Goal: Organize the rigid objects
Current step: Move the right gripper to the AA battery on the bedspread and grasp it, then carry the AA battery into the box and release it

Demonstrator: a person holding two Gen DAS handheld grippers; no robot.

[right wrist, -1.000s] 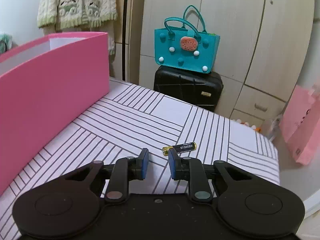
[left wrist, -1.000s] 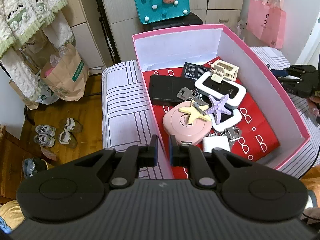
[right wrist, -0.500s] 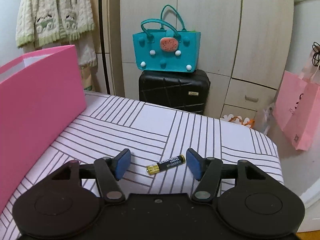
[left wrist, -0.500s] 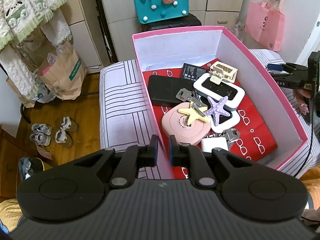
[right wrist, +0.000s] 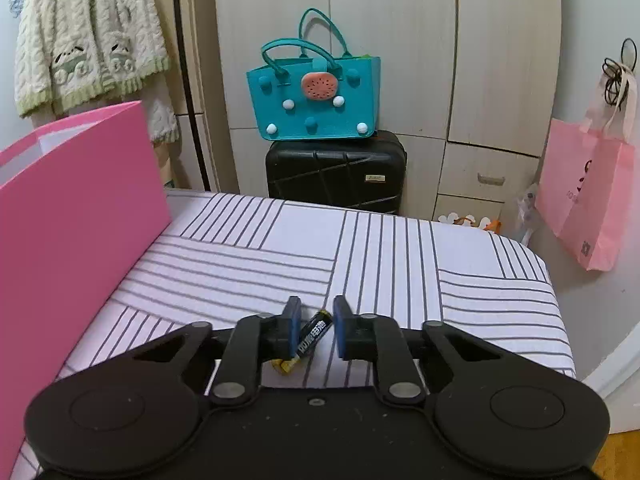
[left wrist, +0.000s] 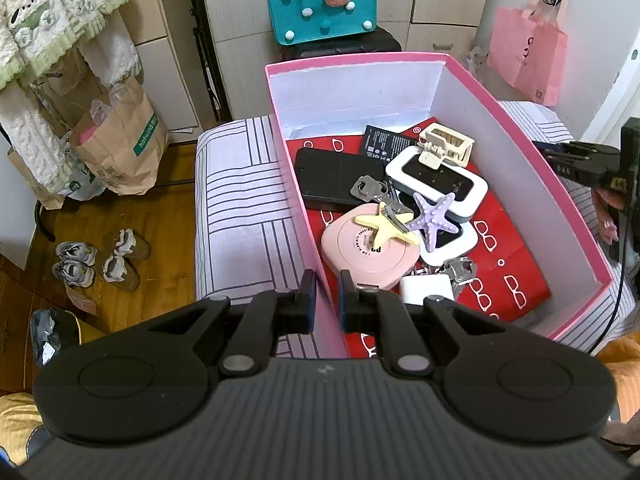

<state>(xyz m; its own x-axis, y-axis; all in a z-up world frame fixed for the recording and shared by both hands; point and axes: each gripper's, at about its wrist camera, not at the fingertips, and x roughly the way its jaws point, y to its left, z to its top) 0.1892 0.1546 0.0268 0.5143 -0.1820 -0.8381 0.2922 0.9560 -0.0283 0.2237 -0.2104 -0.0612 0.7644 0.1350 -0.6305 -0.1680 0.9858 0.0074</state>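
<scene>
1. Small bedroom setup: a bed [right wrist: 360, 248] with a striped lilac cover in front of pale wardrobe doors, a teal felt bag [right wrist: 316, 96] sitting on a black suitcase [right wrist: 336, 172], and a pink paper bag [right wrist: 588, 196] hanging off to the side.
2. Landmark for everything was the pink box [left wrist: 516, 144] sitting on the bed. Inside it, already piled on red paper: a black phone [left wrist: 336, 176], a yellow starfish [left wrist: 384, 232] and a purple starfish [left wrist: 432, 220], keys, a pink round case [left wrist: 368, 256] and a cream hair claw [left wrist: 444, 146].
3. The one thing outside the box was a battery [right wrist: 314, 336], lying on the bed cover to the right of the box's outer wall, well apart from it.
4. What just changed: the right gripper [right wrist: 314, 328] had its jaws flung wide around the battery half a second ago, and they've just been closing. By this moment the battery sat between the blue pads, tilted, its gold end poking back towards the gripper body. There still looked to be a sliver of gap on the right side, so I couldn't call it a firm pinch yet.
5. The left gripper [left wrist: 325, 300] was drawn together, with the box's near-left wall running up through the narrow slot between its jaws, likely steadying the box.
6. My read: grab nearly done, then lift and drop it into the box. With that slanted grip it might swivel or slip.
</scene>
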